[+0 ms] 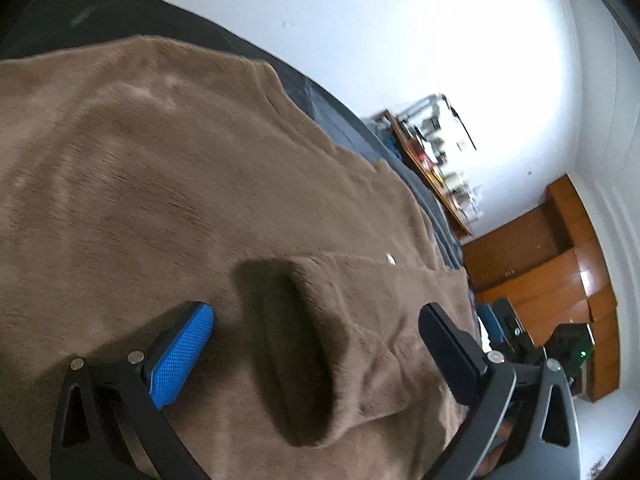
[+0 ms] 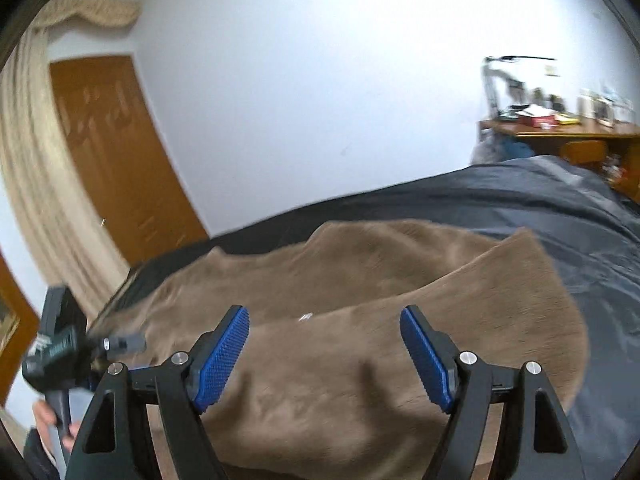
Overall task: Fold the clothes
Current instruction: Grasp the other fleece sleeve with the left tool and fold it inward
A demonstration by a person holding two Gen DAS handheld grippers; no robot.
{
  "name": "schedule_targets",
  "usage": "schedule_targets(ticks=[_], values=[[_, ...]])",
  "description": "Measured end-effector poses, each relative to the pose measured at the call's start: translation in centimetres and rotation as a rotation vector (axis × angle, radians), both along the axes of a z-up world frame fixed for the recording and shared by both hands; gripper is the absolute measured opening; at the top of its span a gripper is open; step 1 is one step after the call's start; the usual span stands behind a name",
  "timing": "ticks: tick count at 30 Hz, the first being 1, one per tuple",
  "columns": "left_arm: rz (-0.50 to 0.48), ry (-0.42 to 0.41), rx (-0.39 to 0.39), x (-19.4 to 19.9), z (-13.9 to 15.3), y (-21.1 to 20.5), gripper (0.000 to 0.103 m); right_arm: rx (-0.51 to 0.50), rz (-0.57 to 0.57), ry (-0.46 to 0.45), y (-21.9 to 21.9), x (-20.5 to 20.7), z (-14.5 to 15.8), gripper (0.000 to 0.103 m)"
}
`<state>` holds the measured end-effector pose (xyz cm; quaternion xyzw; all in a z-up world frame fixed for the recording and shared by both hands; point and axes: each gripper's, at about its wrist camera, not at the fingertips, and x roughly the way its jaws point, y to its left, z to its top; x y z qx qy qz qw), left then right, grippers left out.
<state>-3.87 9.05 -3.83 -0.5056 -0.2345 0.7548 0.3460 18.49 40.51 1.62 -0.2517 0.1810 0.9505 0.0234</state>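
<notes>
Both hand-held grippers stood wide apart and held nothing over a brown fleece garment [image 1: 200,168] spread on a bed [image 2: 540,216] with a dark cover. The left hand-held gripper [image 1: 316,340] hovered low over a dark slit in the cloth, seemingly a pocket or sleeve opening, its blue pad [image 1: 182,356] just above the pile. This posture suggested a fresh grip on an edge was being lined up, or one had just been let go; the pictures fitted either. The right hand-held gripper [image 2: 324,344] pointed across the garment, where one flap [image 2: 460,320] lay doubled over the layer beneath, with a small pale button or snap [image 2: 306,317] near the fold line. Whether that overlap was a deliberate fold or a loose rumple could not be told.

Blur smeared the cloth's far edge. The garment's near hem was cut off below both views, so its full shape stayed unclear. A hand [image 2: 52,420] showed at the lower left of the right view. A cluttered counter [image 2: 572,130] stood against the white wall beyond the bed.
</notes>
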Motion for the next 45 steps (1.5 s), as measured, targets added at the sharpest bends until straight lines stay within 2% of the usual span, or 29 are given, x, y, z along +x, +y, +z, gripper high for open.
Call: schedule_targets(ticks=[2,6,9,10,11,13,14,16,21,23,26,30,32,36,38,40,42,44,45], values=[[-0.031,-0.029,0.008,0.0,0.0,0.9,0.103,-0.015,-0.019,0.013,0.5,0.0,0.3,0.08],[-0.07,-0.021,-0.074,0.2,0.5,3.1,0.103,0.009,-0.067,0.071,0.7,1.4,1.6,0.08],[-0.098,0.026,-0.174,0.7,1.0,4.7,0.1,0.017,-0.099,0.103,0.9,2.3,2.0,0.08],[-0.095,0.041,-0.202,0.8,1.1,5.1,0.088,0.017,-0.108,0.11,1.1,2.5,2.1,0.08],[-0.095,0.051,-0.225,0.8,1.2,5.4,0.065,0.017,-0.116,0.118,1.2,2.7,2.2,0.08],[-0.109,-0.004,-0.206,0.3,0.5,5.8,0.043,0.016,-0.134,0.132,1.5,3.2,2.4,0.08],[-0.108,-0.029,-0.197,0.1,0.2,5.8,0.035,0.016,-0.142,0.14,1.7,3.4,2.5,0.08],[-0.094,0.005,-0.228,-0.1,0.7,6.1,0.03,0.016,-0.159,0.154,1.9,3.9,2.7,0.08],[-0.011,0.106,-0.214,-0.8,4.0,4.3,0.03,0.014,-0.202,0.191,2.7,5.0,3.2,0.08],[0.048,0.145,-0.236,-1.5,5.4,2.9,0.03,0.002,-0.235,0.208,3.3,5.5,3.3,0.08],[0.118,0.157,-0.257,-2.3,6.3,0.4,0.03,-0.046,-0.306,0.228,5.3,6.5,3.3,0.08],[0.156,0.151,-0.258,-3.0,5.4,-1.0,0.036,-0.134,-0.414,0.241,8.3,7.9,3.1,0.08],[0.16,0.133,-0.288,-3.5,4.4,-1.1,0.037,-0.177,-0.471,0.24,9.8,8.5,2.7,0.08],[0.17,0.11,-0.31,-3.7,2.4,-1.4,0.037,-0.193,-0.522,0.227,11.0,9.0,2.5,0.08],[0.164,0.084,-0.314,-3.9,1.4,-1.5,0.042,-0.177,-0.525,0.216,11.1,8.9,2.5,0.081],[0.158,0.055,-0.312,-4.1,0.6,-1.6,0.05,-0.149,-0.493,0.182,10.6,7.9,2.5,0.084],[0.16,0.034,-0.293,-4.2,0.3,-2.0,0.059,-0.122,-0.414,0.14,9.6,6.3,2.1,0.084],[0.191,0.032,-0.279,-4.2,0.7,-2.8,0.081,-0.07,-0.267,0.091,7.3,4.0,1.6,0.084],[0.235,0.059,-0.305,-4.0,1.1,-3.6,0.082,-0.043,-0.193,0.067,6.2,2.9,1.4,0.084]])
